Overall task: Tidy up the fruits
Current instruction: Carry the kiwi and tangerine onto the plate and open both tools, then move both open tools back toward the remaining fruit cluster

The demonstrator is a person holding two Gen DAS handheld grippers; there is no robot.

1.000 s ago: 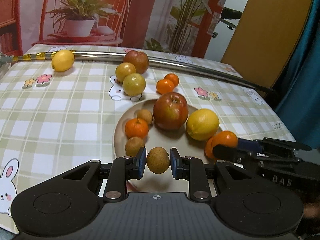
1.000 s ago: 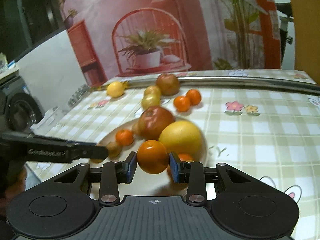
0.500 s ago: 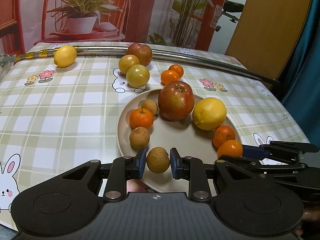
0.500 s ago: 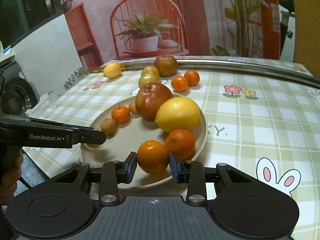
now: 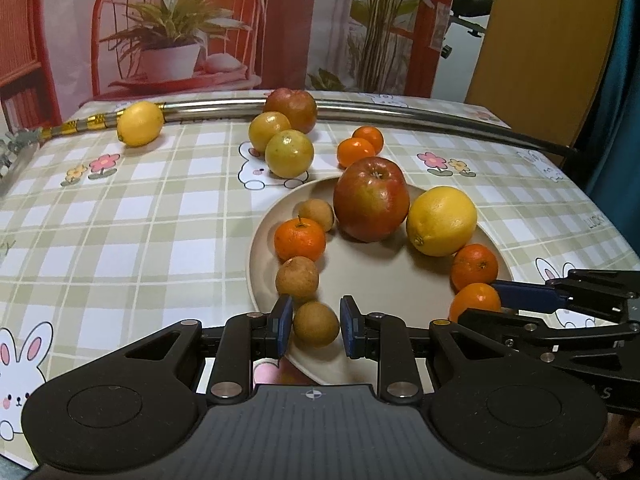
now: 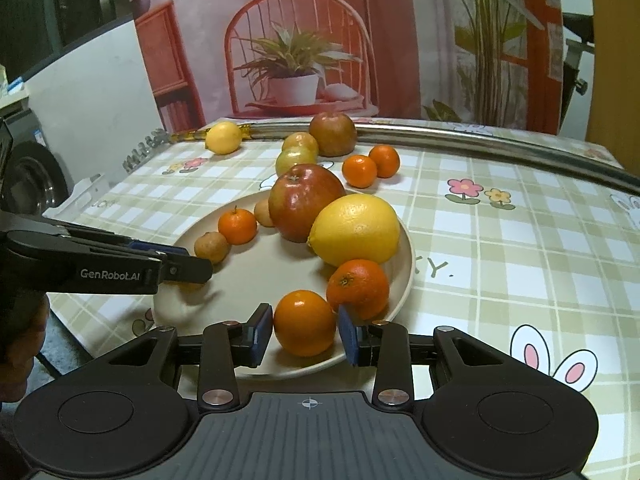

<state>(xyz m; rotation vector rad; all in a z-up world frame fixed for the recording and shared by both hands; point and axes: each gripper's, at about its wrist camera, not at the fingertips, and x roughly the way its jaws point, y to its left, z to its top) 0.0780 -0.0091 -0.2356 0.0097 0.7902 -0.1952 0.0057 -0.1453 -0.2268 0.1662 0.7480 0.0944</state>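
A beige plate (image 5: 264, 248) (image 6: 404, 280) holds a red apple (image 5: 371, 199) (image 6: 306, 201), a lemon (image 5: 442, 221) (image 6: 356, 229), mandarins and small brown fruits in a ring. My left gripper (image 5: 316, 322) is shut on a small brown fruit (image 5: 316, 324) that sits low at the plate's near rim. In the right wrist view that gripper (image 6: 188, 270) comes in from the left and hides its fruit. My right gripper (image 6: 306, 334) (image 5: 494, 306) is shut on an orange (image 6: 305, 322) (image 5: 475, 300) resting on the plate beside a mandarin (image 6: 358, 288).
Loose on the checked tablecloth behind the plate lie two yellow-green fruits (image 5: 289, 153), two mandarins (image 5: 356, 151), a second apple (image 5: 291, 109) and a lemon (image 5: 140, 123). A curved metal rail (image 5: 440, 118) runs along the far edge. A hand (image 6: 20, 344) holds the left gripper.
Both grippers have come down toward the plate with their fruits. The brown fruit and the orange now sit at the plate's near rim, a little lower between the pads than before.
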